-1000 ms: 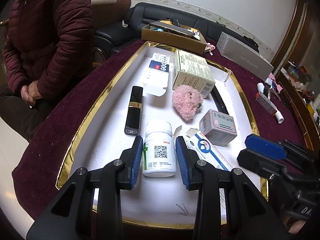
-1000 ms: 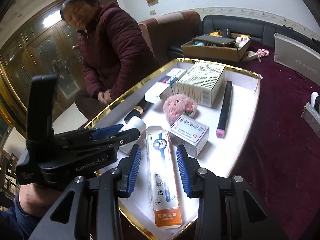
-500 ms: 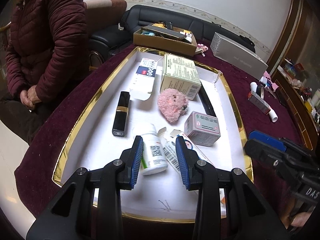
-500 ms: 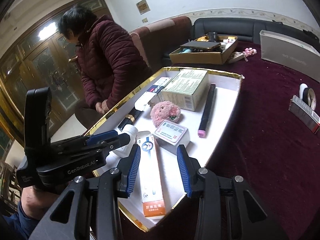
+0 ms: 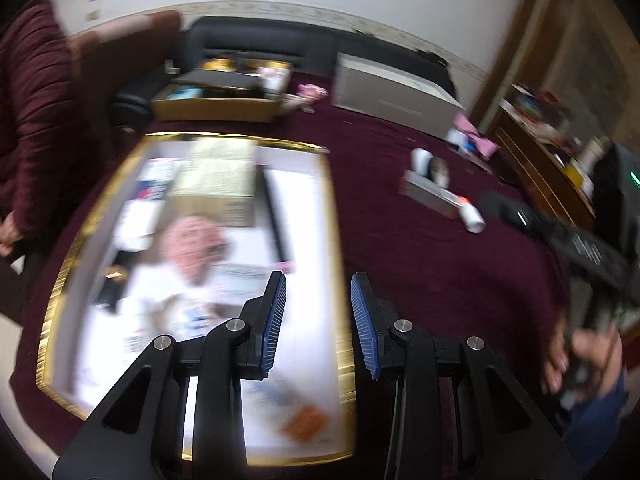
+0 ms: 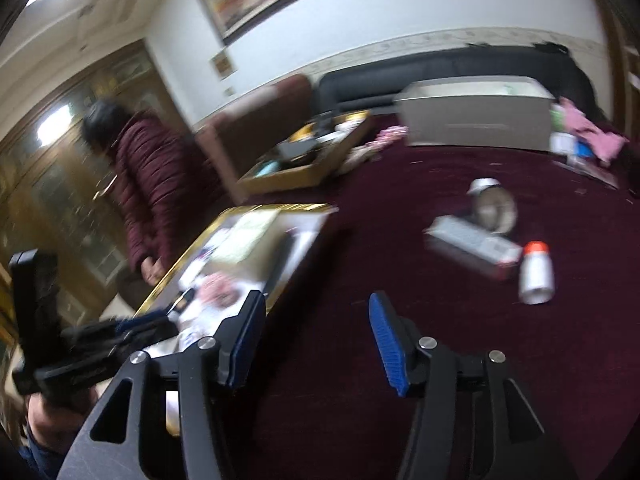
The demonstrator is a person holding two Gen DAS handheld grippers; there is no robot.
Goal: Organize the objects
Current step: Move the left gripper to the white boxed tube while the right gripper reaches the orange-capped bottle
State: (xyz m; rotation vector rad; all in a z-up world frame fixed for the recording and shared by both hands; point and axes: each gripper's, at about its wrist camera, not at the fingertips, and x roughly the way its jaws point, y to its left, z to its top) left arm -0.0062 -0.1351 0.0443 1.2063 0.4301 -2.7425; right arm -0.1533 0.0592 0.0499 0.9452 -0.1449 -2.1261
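Both views are blurred by motion. A gold-rimmed white tray [image 5: 334, 240] lies on the maroon tablecloth and holds a pink plush toy [image 5: 192, 240], a white bottle [image 5: 156, 292], a large box [image 5: 216, 180] and other boxes. My left gripper [image 5: 318, 316] is open and empty above the tray's right rim. My right gripper [image 6: 316, 336] is open and empty over the cloth right of the tray [image 6: 280, 210]. A small white bottle with an orange cap [image 6: 536, 274] lies on the cloth ahead of it, beside a long box [image 6: 472, 246] and a tape roll [image 6: 494, 210].
A person in a maroon jacket [image 6: 152, 192] stands at the table's left side. An open cardboard box [image 5: 220, 92] and a grey box [image 5: 392, 96] sit at the far edge. A black sofa [image 6: 460, 68] lies behind. Shelves [image 5: 540, 140] stand at right.
Both grippers have swung to the right and pulled back from the tray's objects. The left now hangs over the tray's right rim; the right has opened wider over the cloth.
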